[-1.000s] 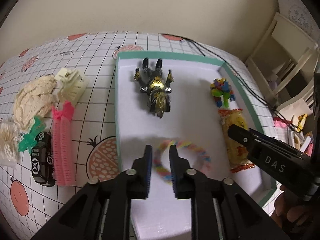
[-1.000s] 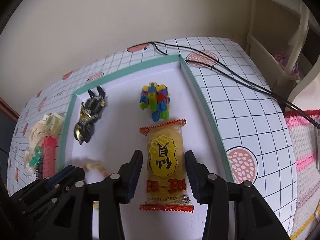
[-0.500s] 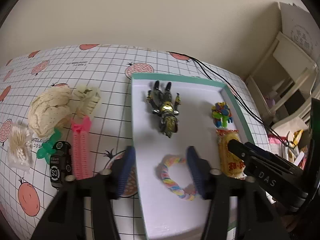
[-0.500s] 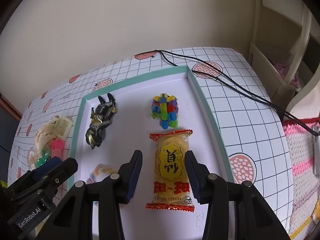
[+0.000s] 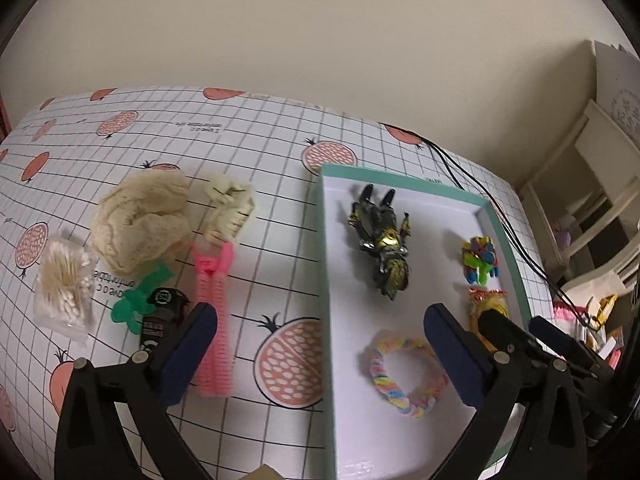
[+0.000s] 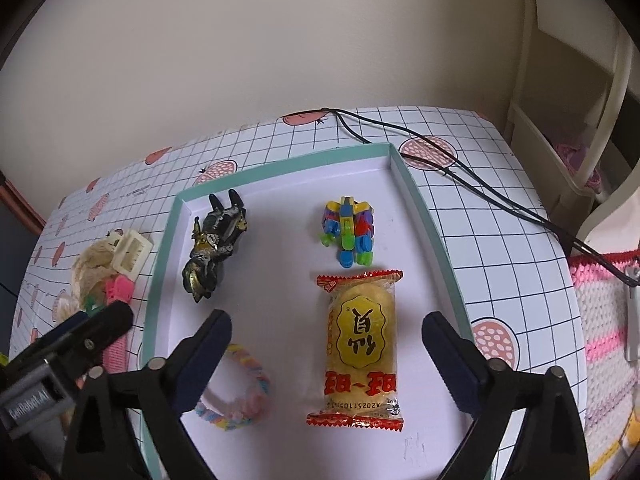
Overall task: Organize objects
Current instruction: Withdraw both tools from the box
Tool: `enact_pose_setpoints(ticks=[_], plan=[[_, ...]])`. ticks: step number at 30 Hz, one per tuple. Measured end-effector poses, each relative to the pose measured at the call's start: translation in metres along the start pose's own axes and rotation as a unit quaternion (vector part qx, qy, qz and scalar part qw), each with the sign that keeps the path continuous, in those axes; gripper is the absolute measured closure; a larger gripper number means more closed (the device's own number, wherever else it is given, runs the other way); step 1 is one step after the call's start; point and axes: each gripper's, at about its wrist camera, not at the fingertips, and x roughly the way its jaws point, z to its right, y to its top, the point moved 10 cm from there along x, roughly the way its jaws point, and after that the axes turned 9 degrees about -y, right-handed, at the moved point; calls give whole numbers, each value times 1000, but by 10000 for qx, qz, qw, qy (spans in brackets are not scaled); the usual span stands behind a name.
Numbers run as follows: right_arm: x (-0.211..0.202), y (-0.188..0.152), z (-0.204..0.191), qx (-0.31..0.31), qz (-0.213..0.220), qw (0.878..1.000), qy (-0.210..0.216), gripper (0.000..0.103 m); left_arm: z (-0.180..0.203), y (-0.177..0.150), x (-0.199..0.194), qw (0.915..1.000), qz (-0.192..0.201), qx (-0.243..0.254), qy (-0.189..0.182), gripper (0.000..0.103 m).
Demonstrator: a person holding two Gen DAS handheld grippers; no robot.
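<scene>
A teal-rimmed white tray (image 5: 325, 264) (image 6: 159, 276) holds a black-and-gold action figure (image 5: 380, 252) (image 6: 212, 248), a colourful block toy (image 5: 480, 260) (image 6: 350, 232), a yellow snack packet (image 5: 489, 307) (image 6: 362, 344) and a pastel braided ring (image 5: 406, 376) (image 6: 240, 396). My left gripper (image 5: 320, 340) is open wide above the tray's left rim, holding nothing; the ring lies just inside its right finger. My right gripper (image 6: 328, 344) is also open wide, raised above the snack packet, which lies flat between its fingers.
Left of the tray on the checked tablecloth lie a cream cloth (image 5: 140, 224), a cream hair claw (image 5: 230, 208), a pink mesh roller (image 5: 212, 332), a green clip (image 5: 134, 304), a black toy car (image 5: 160, 316) and a cotton swab bag (image 5: 62, 288). A black cable (image 6: 460, 168) runs past the tray's far right corner.
My left gripper opened from nearly shut around the braided ring and pulled back and left; the ring stays in the tray. My right gripper opened wider and drew back from the snack packet.
</scene>
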Motion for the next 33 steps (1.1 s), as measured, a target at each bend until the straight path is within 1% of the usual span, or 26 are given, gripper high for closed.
enact_pose_setpoints(ticks=[2, 7, 12, 17, 20, 23, 25, 27, 29, 33], plan=[[0, 0, 1, 7, 27, 10000, -32, 0, -5, 2, -2, 10000, 46, -67, 23, 0], [-1, 3, 2, 22, 67, 9999, -115, 0, -11, 6, -7, 9999, 101, -137, 17, 0], [-3, 4, -4, 14, 52, 10000, -31, 0, -22, 11, -16, 9996, 177, -175, 160, 0], [-14, 11, -22, -44, 150, 9998, 86, 0, -41, 16, -27, 9991, 201, -250, 279, 0], [-21, 15, -39, -139, 196, 9995, 200, 0, -56, 21, -39, 9987, 263, -311, 318, 0], [-26, 19, -58, -283, 257, 9988, 318, 0, -73, 30, -55, 9978, 383, -206, 493, 0], [-29, 21, -70, -291, 286, 9986, 324, 0, -85, 35, -63, 9973, 446, -212, 546, 0], [-32, 21, -86, -297, 250, 9980, 508, 0, -103, 39, -72, 9964, 503, -348, 579, 0], [-34, 20, -99, -325, 251, 9976, 561, 0, -122, 41, -80, 9953, 536, -575, 573, 0], [-40, 18, -132, -530, 268, 9963, 628, 0, -149, 44, -88, 9938, 590, -855, 386, 0]])
